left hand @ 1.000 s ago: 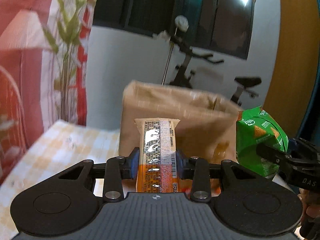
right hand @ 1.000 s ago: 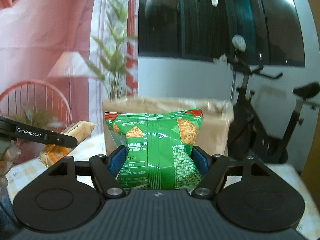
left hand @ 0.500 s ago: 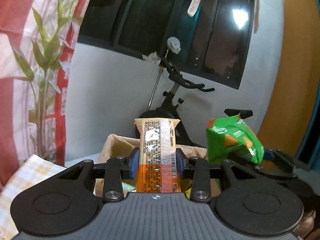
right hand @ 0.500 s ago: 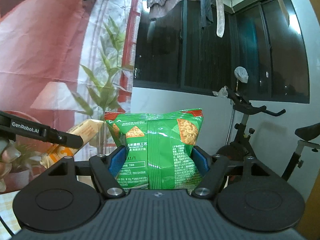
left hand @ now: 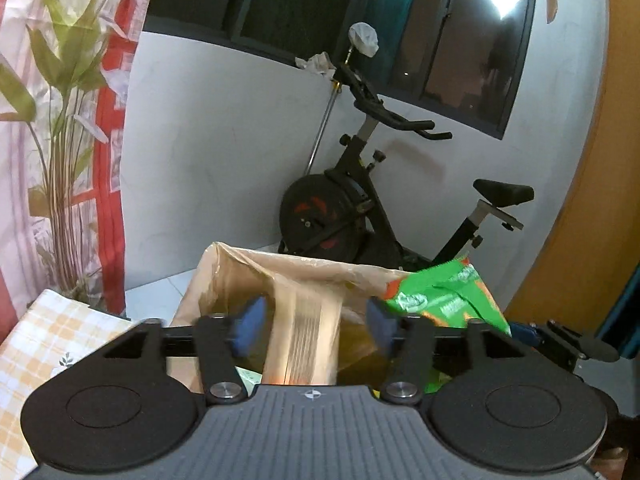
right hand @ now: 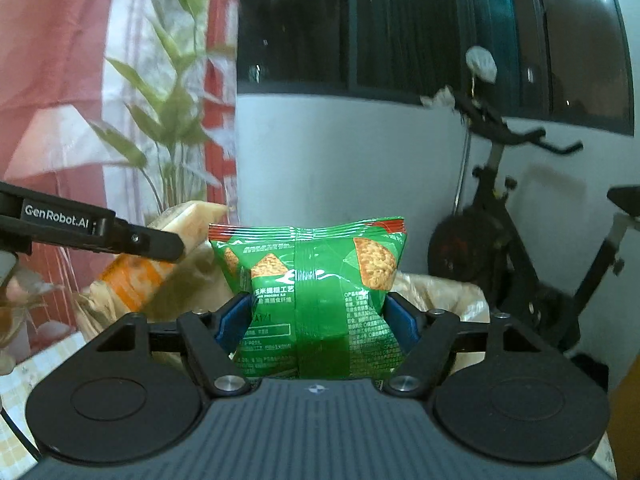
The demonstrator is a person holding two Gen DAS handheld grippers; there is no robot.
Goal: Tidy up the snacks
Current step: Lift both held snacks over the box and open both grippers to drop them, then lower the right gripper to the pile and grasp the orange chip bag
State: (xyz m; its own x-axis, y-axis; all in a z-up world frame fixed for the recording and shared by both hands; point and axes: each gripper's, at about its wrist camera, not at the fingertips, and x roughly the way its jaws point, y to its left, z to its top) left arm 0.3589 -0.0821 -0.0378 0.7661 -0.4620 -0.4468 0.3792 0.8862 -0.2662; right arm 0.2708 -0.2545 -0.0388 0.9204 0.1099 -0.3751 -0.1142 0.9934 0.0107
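My left tongs (left hand: 316,330) spread apart, orange snack bar (left hand: 304,340) blurred between, over paper bag (left hand: 240,276). Right tongs (right hand: 318,320) clamp green chip packet (right hand: 312,300).

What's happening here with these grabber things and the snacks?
A person is sorting snacks into a brown paper bag with two hand-held grippers. The left gripper has its jaws spread wide, and a blurred orange snack pack sits loose between them above the bag's opening, apparently dropping in. The right gripper is clamped on a green chip packet, held upright near the bag.
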